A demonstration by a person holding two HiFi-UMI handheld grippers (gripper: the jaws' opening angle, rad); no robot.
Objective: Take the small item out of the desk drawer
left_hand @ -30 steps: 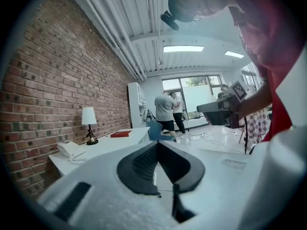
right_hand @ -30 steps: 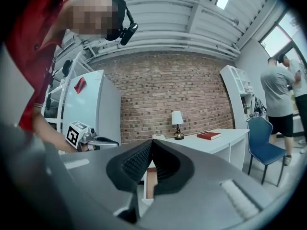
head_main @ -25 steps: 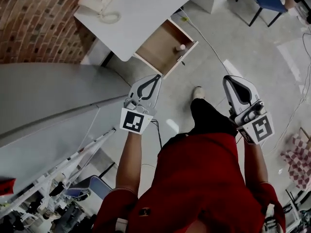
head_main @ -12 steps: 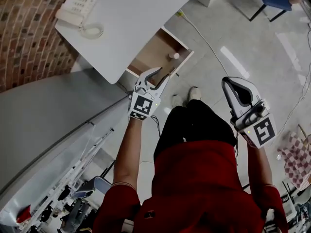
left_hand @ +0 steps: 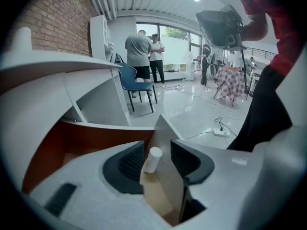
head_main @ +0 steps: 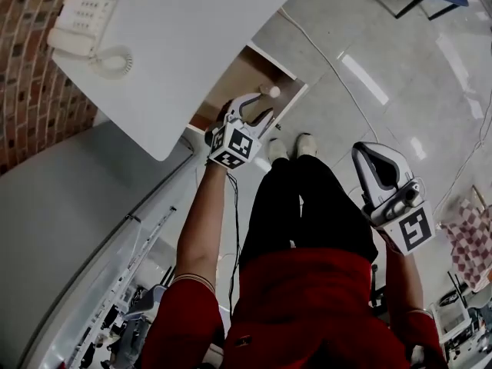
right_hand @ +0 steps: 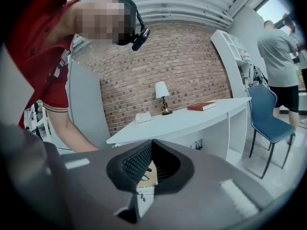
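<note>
Seen from above, a person in a red shirt (head_main: 307,306) stands at a white desk (head_main: 184,29). Nearest, the right gripper (head_main: 363,151) hangs at waist height with its jaws together and nothing in them, well apart from the work. Further out, the left gripper (head_main: 257,108) reaches over the open drawer (head_main: 234,79), its jaws spreading wide and empty.

In the left gripper view the item (left_hand: 153,159), a small white cylinder, stands upright on the drawer's wooden floor. It is framed between the two jaws but touched by neither. It sits just beside the grey drawer wall (left_hand: 169,174), which also runs between the jaws. Beyond lie the desk top and a phone (head_main: 81,15) near the brick wall (head_main: 31,91).

Likely trouble: if the gripper goes straight in, one jaw could land outside the drawer wall. The jaws would then close on the wall along with the item, or be stopped by it. The cylinder looks light and narrow-based, so a brush from a pad could tip it. It might then roll to the back, under the desk. Closing off-centre could squeeze it out sideways.
</note>
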